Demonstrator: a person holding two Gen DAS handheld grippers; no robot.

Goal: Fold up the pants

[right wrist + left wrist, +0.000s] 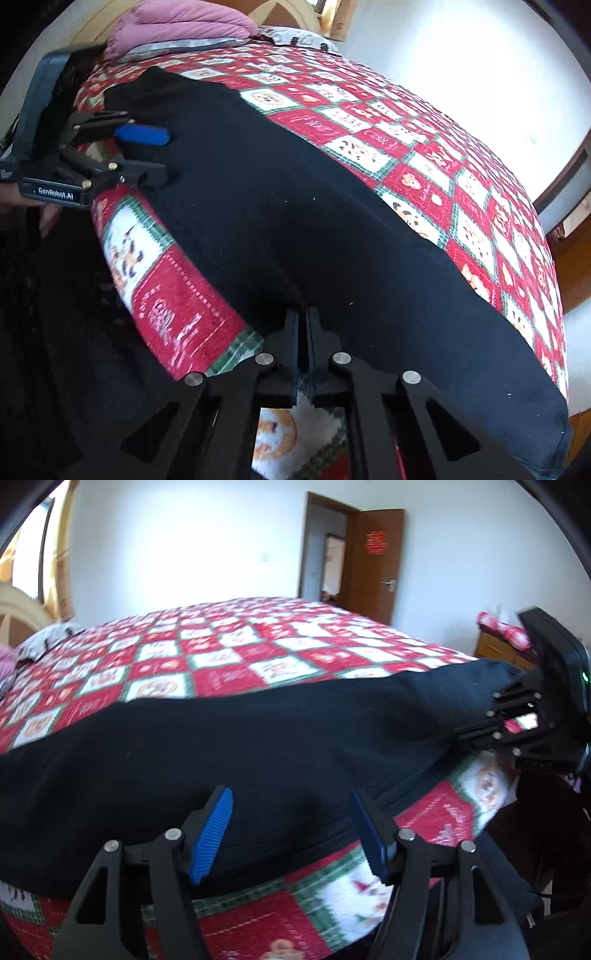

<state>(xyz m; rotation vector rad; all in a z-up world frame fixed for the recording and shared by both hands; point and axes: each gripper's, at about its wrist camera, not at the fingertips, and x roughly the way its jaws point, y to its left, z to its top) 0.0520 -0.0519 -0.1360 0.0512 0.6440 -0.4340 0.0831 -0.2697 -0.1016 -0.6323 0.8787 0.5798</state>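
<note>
Black pants lie stretched along the near edge of a bed with a red, white and green patterned quilt. My left gripper is open, its blue pads on either side of the pants' near edge. It also shows in the right wrist view, open over the far end of the pants. My right gripper is shut on the pants' near edge. In the left wrist view it sits at the pants' right end.
A pink pillow and a wooden headboard are at the head of the bed. A brown door stands open in the white wall. A wooden cabinet is beside the bed. The quilt extends beyond the pants.
</note>
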